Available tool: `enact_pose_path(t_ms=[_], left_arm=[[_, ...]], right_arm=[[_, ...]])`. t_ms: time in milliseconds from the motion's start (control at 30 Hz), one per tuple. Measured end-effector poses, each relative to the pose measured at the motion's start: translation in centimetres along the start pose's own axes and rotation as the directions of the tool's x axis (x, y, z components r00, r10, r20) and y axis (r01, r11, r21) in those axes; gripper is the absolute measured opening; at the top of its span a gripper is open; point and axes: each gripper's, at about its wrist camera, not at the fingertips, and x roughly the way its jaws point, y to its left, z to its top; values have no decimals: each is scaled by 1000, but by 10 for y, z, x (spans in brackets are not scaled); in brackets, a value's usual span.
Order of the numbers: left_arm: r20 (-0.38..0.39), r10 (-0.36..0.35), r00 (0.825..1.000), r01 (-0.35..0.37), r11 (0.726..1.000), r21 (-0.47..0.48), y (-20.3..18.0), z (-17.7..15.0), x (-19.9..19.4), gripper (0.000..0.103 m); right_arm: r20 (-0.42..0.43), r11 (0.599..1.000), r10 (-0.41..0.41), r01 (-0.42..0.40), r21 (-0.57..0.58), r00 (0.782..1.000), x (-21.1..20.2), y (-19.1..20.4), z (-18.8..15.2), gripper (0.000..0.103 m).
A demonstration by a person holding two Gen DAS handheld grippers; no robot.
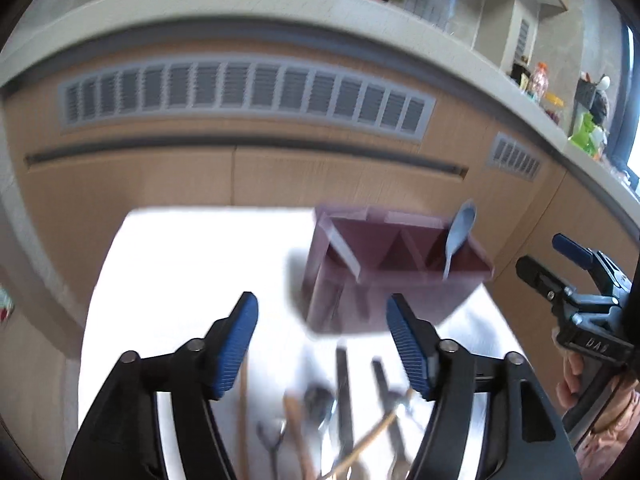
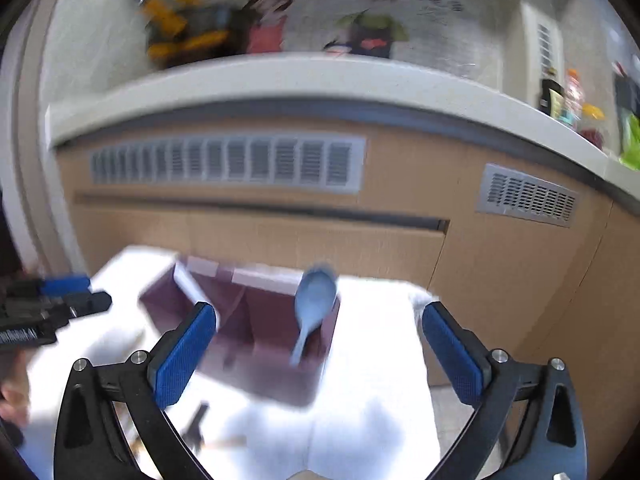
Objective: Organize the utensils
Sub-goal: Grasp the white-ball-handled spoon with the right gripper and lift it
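A dark purple utensil holder point(image 1: 344, 304) point(image 2: 272, 376) with several compartments stands on the white table point(image 1: 180, 280) point(image 2: 380, 360). A light blue spoon point(image 1: 460, 232) point(image 2: 314, 300) stands bowl-up in its right-hand compartment. Loose utensils lie on the table in front of it: a metal spoon point(image 1: 320, 400), wooden chopsticks point(image 1: 296, 432) and black-handled pieces point(image 1: 344, 392) point(image 2: 198, 420). My left gripper point(image 1: 322, 344) point(image 2: 60, 296) hovers open over these loose utensils with nothing between its pads. My right gripper point(image 2: 320, 344) point(image 1: 560, 272) is wide open in front of the holder and holds nothing.
Behind the table runs a wooden cabinet front point(image 1: 280, 184) with grey vent grilles point(image 1: 240, 92) under a pale countertop point(image 1: 280, 4). Bottles and bags point(image 1: 540, 80) crowd the counter's right end. A person's hand point(image 1: 576, 380) grips the right tool.
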Motion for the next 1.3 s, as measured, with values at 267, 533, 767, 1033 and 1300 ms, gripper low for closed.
enact_pose_path(t_ms=[267,533,767,1033,1300], left_arm=[[-121,90,989,-95,995,-39,31,-79,-22,78],[-147,92,985,-114,983,-147,60,-125,-49,78],[-85,145,986,-155,978,-137,54,-126,-60,78],[-113,128,985,-143,981,-132,49,-132,-59,78],[-123,105,987,-115,990,-77,30,-133,-57,78]], right_arm=[[-210,976,-76,29,-214,975,12,60,-61,102],[-254,970,199,-227,-87,947,-28,53,-113,72],[-251,960,185,-230,-161,950,-52,68,-142,62],[-325,964,194,-241,-111,926,-25,68,-148,30],[-204,973,169,-196,-122,964,-48,55,-112,19]])
